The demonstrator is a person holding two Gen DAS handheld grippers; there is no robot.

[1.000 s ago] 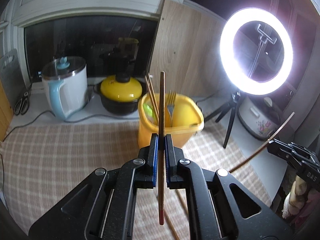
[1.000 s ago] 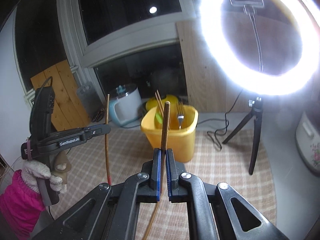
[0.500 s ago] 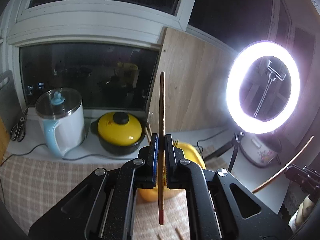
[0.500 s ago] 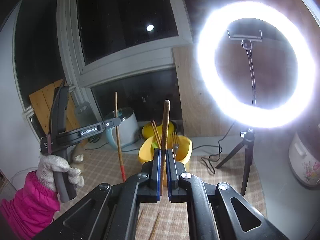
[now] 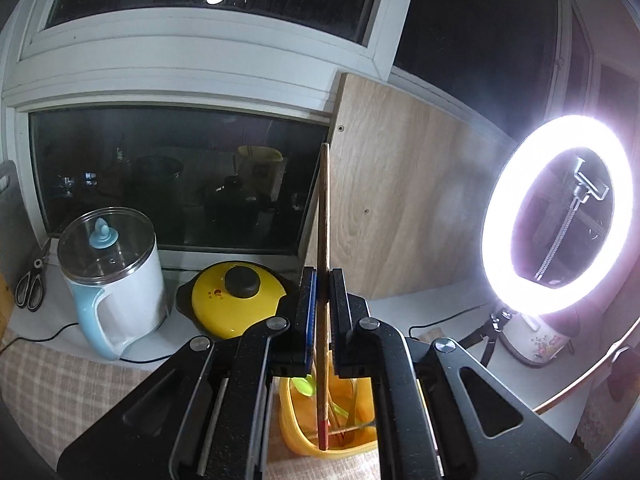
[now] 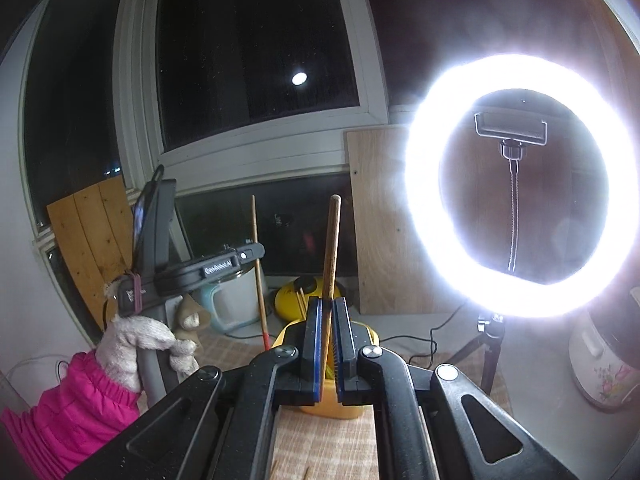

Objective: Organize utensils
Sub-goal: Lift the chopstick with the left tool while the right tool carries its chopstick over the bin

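Here, at far left in the right wrist view, a gloved hand (image 6: 138, 334) in a pink sleeve (image 6: 76, 398) carries the left gripper (image 5: 323, 280), its jaws pinching an upright red-tipped chopstick (image 5: 324, 264) whose lower end hangs over the yellow utensil bin (image 5: 298, 432). At centre, the right gripper (image 6: 327, 312) clamps a second chopstick (image 6: 332, 248) above the same bin. A lit ring light (image 6: 520, 184) stands at right.
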